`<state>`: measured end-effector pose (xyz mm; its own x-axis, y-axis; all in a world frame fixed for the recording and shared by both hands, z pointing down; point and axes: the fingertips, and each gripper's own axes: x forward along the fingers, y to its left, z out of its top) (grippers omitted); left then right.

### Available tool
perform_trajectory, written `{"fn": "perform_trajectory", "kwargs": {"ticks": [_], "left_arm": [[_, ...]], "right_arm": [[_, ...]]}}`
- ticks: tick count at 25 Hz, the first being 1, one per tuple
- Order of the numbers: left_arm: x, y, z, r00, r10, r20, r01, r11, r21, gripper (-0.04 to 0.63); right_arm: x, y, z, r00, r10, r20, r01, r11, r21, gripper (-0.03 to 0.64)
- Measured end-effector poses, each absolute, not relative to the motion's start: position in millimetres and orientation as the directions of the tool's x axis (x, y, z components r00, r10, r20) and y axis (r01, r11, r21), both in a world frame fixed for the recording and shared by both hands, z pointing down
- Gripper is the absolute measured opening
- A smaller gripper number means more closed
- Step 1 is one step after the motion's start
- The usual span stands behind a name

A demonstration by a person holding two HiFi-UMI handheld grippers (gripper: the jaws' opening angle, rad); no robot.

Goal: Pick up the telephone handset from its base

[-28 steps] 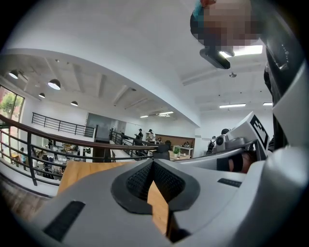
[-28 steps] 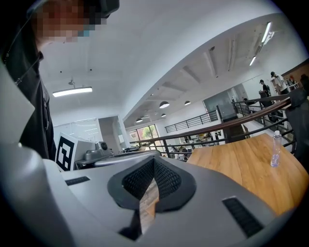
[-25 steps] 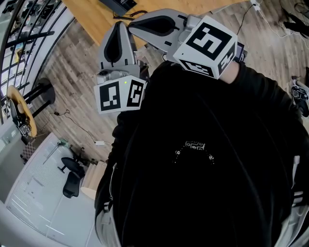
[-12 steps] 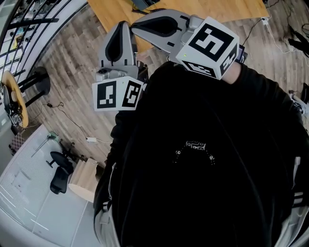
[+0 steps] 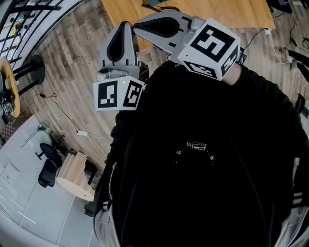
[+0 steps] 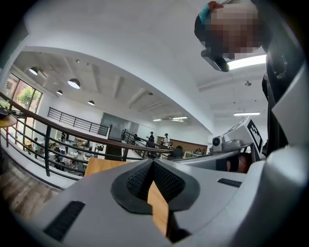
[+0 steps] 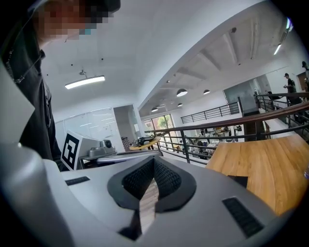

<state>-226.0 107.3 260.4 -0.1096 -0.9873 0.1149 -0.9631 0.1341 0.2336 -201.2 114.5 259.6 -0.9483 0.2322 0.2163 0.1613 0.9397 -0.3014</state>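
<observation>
**Head view.** A person in a black garment (image 5: pixel 203 169) holds two grey plastic two-jaw grippers close to the chest, above a grey-brown wood-plank floor (image 5: pixel 72 82). The left gripper (image 5: pixel 124 28) points toward the far side. The right gripper (image 5: pixel 139 26) reaches in from the right, its tip just beside the left one's. Each gripper carries a black-and-white marker cube, one on the left (image 5: pixel 118 94) and one on the right (image 5: pixel 210 46). A light-brown rectangular wooden table (image 5: pixel 217 12) lies beyond both tips. On it is a small dark object (image 5: pixel 157 3), cut by the far frame edge. Only this view shows the grippers' place relative to the table.

**Left gripper view.** The left gripper's jaws are closed. Its ribbed black pads (image 6: pixel 166 181) meet at the tip with nothing between them, and the slit behind the tip shows table wood. This view adds a black metal railing (image 6: pixel 72 130) on the far left.

**Right gripper view.** The right gripper is likewise closed and empty, and its slit shows floor planks. Only here does a flat dark rectangle (image 7: pixel 238 181) appear, lying on the table just past the right jaw. A round yellow tabletop (image 7: pixel 145 142) stands farther off.

The telephone handset cannot be made out with certainty in any view, and neither gripper holds it.
</observation>
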Motion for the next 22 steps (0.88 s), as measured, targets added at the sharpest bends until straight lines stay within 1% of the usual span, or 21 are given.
{"fn": "perform_trajectory", "kwargs": {"ticks": [6, 11, 22], "left_arm": [[-232, 119, 269, -0.131, -0.984, 0.123, -0.950, 0.160, 0.267, 0.005], [-230, 119, 270, -0.158, -0.978, 0.135, -0.946, 0.189, 0.264, 0.005], [-239, 91, 265, -0.176, -0.973, 0.147, -0.925, 0.214, 0.312, 0.005]], "right_arm": [[-207, 125, 267, -0.937, 0.275, 0.217, 0.200, 0.928, -0.314, 0.015], [-205, 124, 268, -0.930, 0.300, 0.211, 0.223, 0.919, -0.325, 0.015], [-213, 96, 261, -0.912, 0.358, 0.199, 0.279, 0.899, -0.336, 0.015]]}}
